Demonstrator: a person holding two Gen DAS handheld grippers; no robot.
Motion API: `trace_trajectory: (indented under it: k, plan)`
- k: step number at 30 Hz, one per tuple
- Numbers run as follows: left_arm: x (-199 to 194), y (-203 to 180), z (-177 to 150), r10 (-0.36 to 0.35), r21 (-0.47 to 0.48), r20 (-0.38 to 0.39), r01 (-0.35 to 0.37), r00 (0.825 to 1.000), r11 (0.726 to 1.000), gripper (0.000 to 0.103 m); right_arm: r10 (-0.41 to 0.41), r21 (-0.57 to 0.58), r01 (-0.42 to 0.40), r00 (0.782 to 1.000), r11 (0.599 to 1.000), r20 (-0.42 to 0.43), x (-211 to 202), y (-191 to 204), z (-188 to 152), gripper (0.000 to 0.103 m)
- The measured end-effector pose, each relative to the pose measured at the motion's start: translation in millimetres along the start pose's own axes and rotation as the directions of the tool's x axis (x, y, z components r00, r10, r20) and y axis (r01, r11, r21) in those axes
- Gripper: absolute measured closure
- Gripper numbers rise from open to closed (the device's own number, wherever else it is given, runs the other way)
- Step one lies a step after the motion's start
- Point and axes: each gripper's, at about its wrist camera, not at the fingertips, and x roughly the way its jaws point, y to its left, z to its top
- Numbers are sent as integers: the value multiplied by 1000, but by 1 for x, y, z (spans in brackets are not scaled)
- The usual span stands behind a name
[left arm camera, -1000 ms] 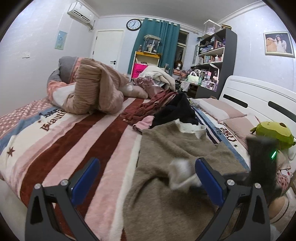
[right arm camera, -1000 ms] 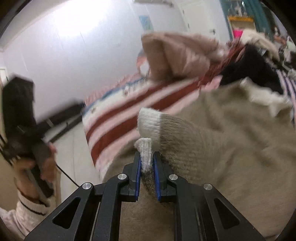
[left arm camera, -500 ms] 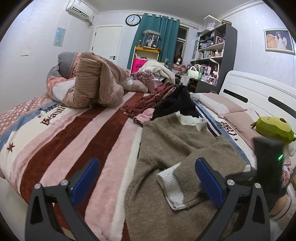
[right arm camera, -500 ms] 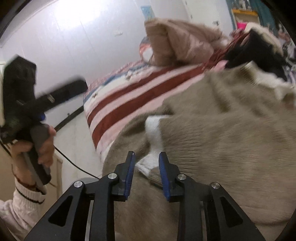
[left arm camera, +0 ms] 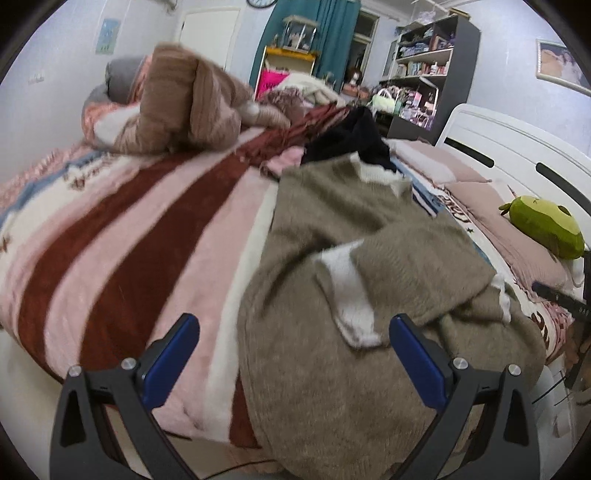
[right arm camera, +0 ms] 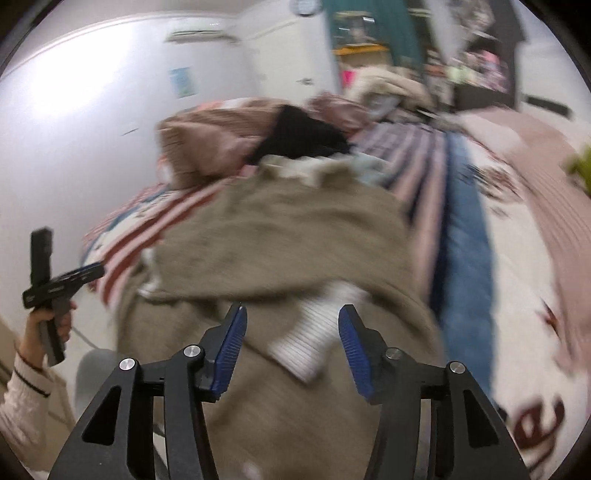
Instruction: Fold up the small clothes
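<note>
Right gripper point(right arm camera: 291, 347) released sleeve cuff point(right arm camera: 314, 332), jaws now wide, cuff between them; left gripper point(left arm camera: 295, 358) jaws wide, empty, over sweater point(left arm camera: 332, 387).

Wall clock point(left arm camera: 261, 2) cut off above

Left gripper point(left arm camera: 293, 354) with black angular arms, blue ribbed pads, silver screws, right gripper point(right arm camera: 291, 347) alike, bare-skinned hand point(right arm camera: 48, 319), cream knit sleeve point(right arm camera: 22, 398) with dark stripe

striped bed point(left arm camera: 122, 236) carries taupe sweater point(left arm camera: 343, 369), crumpled clothes point(left arm camera: 332, 125), pillows point(left arm camera: 480, 199).
</note>
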Motion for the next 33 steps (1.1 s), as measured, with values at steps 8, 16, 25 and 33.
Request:
trace_trajectory:
  k: [8, 16, 25, 33]
  plan:
    - [42, 3, -22, -40, -68, -126, 32, 991, 997, 21, -43, 163, 55, 996, 985, -74, -4, -54, -50, 43]
    - [52, -4, -24, -9, -41, -148, 3, 989, 999, 44, 78, 159, -58, 990, 986, -118, 17, -35, -55, 72]
    - [52, -10, -20, -5, -31, -154, 0, 988, 1000, 89, 76, 122, -67, 995, 990, -68, 28, -19, -34, 96]
    - [33, -20, 2, -39, -15, -88, 38, 995, 999, 91, 74, 11, -74, 997, 997, 8, 20, 6, 18, 97]
